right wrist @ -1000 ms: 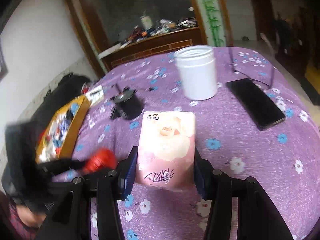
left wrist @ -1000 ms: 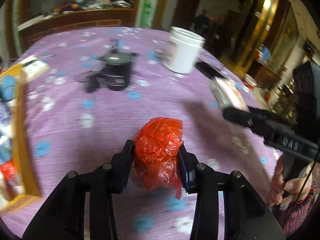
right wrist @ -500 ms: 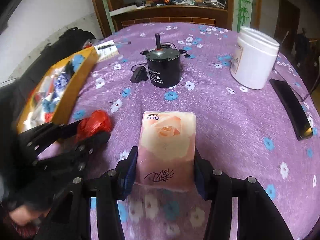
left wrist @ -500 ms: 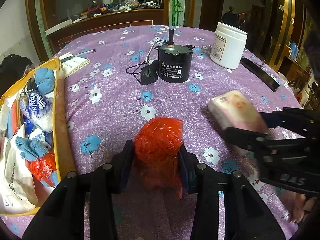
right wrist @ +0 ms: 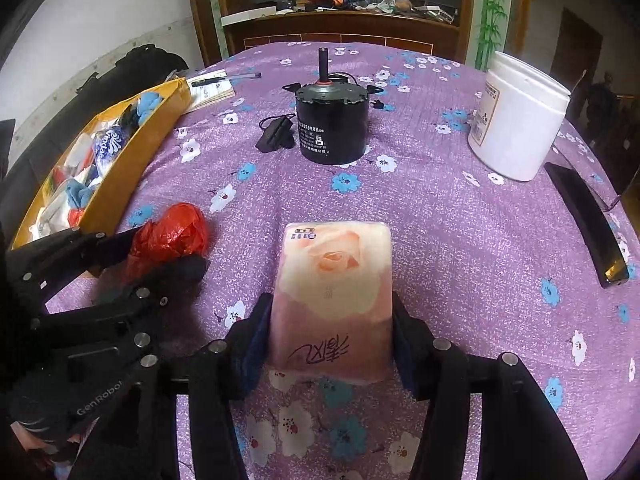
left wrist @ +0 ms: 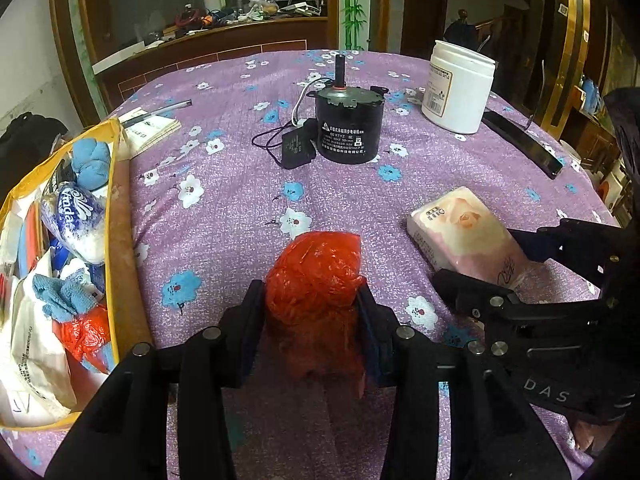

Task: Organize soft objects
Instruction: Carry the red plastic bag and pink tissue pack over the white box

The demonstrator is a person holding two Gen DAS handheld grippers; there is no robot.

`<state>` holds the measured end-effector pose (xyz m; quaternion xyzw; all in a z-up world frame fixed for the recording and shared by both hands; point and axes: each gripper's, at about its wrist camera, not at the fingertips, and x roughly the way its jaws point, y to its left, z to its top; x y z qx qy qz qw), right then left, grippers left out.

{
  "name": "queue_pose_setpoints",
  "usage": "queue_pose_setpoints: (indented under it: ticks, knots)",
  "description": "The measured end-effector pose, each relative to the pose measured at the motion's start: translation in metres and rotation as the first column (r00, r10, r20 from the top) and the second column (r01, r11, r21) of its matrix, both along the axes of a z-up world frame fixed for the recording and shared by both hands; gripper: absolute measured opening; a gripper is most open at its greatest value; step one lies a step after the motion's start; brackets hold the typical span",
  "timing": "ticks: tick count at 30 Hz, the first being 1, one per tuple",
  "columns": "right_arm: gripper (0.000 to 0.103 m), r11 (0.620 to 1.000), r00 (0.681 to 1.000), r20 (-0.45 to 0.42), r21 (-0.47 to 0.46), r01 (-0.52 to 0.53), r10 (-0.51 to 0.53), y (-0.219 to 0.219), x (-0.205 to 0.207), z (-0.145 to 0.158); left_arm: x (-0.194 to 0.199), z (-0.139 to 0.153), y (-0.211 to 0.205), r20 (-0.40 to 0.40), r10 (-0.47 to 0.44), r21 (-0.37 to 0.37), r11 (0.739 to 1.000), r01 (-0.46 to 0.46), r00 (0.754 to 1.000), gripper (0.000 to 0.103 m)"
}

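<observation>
Both cameras sit just behind their own fingers and look forward and steeply down across the purple flowered tablecloth point(left wrist: 224, 200), close to its surface. The left wrist view faces the far cabinet, with the yellow-rimmed box point(left wrist: 116, 216) at its left edge and the right gripper point(left wrist: 480, 264) at its right. The right wrist view faces the same way from just beside it, with the left gripper point(right wrist: 160, 252) at its left. Both share the black motor point(right wrist: 332, 128), the white jar point(left wrist: 458, 88) and the box.

"Vinda" on blue-white tissue pack point(left wrist: 76, 216) in box — "GenRobot" on left hand-held gripper point(right wrist: 160, 258) — "DAS" on right hand-held gripper point(left wrist: 486, 264).
</observation>
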<state>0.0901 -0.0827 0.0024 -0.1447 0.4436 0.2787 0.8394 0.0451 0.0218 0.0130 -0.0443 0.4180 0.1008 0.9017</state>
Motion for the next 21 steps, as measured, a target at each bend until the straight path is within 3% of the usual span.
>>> queue_pose_setpoints:
  ticks: [15, 21]
  knots:
    - [0.058, 1.0, 1.0, -0.022, 0.006, -0.003, 0.003, -0.001, 0.0007, 0.0032, 0.0023, -0.0019, -0.0016, -0.013, -0.005, 0.001, 1.0, 0.005, 1.0, 0.041]
    - [0.058, 1.0, 1.0, -0.027, 0.001, 0.004, -0.003, -0.0024, 0.002, 0.0048, 0.0032, -0.0038, 0.0002, -0.025, 0.005, -0.002, 1.0, -0.005, 1.0, 0.052]
